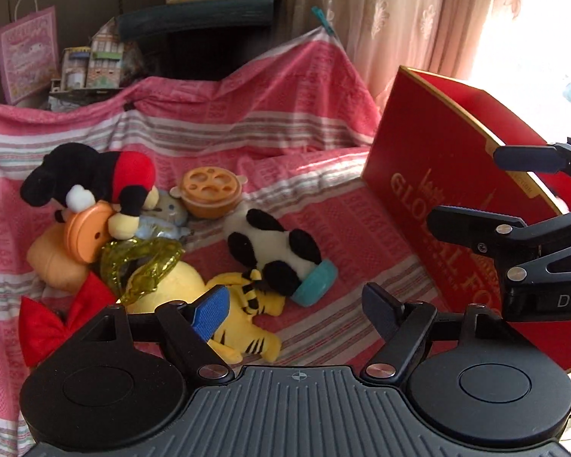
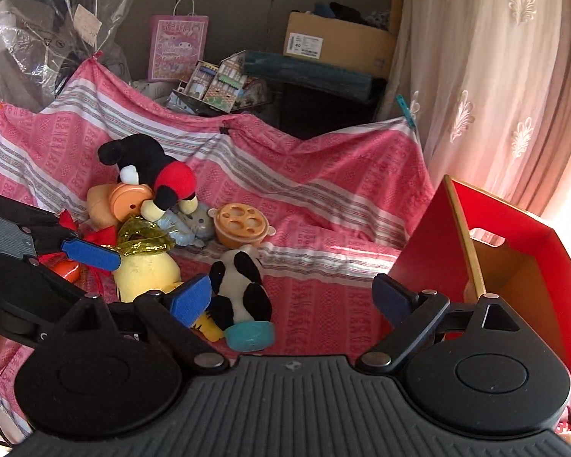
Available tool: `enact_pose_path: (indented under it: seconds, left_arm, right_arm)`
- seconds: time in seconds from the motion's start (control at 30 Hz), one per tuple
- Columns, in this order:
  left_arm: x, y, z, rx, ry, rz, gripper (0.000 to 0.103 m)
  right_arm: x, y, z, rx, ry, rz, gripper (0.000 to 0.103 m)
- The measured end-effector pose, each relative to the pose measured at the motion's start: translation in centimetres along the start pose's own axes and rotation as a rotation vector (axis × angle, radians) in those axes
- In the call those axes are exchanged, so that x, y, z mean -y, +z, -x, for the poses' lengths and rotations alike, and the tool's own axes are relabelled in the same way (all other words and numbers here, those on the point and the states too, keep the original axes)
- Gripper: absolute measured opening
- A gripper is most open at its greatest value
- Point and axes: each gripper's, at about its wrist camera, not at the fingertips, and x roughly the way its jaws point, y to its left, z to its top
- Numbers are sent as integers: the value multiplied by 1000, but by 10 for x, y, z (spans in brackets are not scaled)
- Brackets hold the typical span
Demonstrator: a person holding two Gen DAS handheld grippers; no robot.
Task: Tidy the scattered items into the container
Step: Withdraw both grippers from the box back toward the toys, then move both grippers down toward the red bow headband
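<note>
Toys lie scattered on a pink striped cloth: a black-and-white panda plush with a teal cup, a yellow tiger plush, an orange toy pot, a black-and-red mouse plush and a red bow. A red box stands open at the right. My left gripper is open and empty above the tiger. My right gripper is open and empty near the panda, beside the box.
A pink gift bag, a model house and a cardboard carton stand behind the cloth. A curtain hangs at the right. The right gripper shows against the box in the left wrist view.
</note>
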Motion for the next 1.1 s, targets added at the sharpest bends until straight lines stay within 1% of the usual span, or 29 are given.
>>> enact_pose_path:
  seconds: [0.23,0.43,0.53,0.63,0.73,0.83,0.93,1.0,1.1]
  left_arm:
    - [-71,-25,6,-40,131,140,88]
    - [-125,-53,-1,-100,222,228,88]
    - [-155,-75,-4,-132,258,274,88]
    - [-185,-95,-7,-162,276,330,88]
    - [-209,-107,-9,-176,282,368,87]
    - [-224,-111,-11,-175,289,367,86]
    - [-237,-112,-18,-175,287,353,84]
    - [-244,-113,-23,-177,287,345,83]
    - [-255,-114,-31,-185,278,341,82]
  right_arm:
    - [-54,6,-35,-48,123,73,94]
    - [-93,8,-66,-115,222,77,94]
    - [-111,5,-82,-157,270,60,94]
    - [-133,0,-99,-202,314,52,94]
    - [-155,-8,-117,-238,331,63,93]
    - [-173,-14,-135,-265,332,74,91]
    - [-184,-18,-151,-285,317,81,83]
    - [-189,-20,-160,-315,324,66,77]
    - [-196,-22,-169,-339,346,53,76]
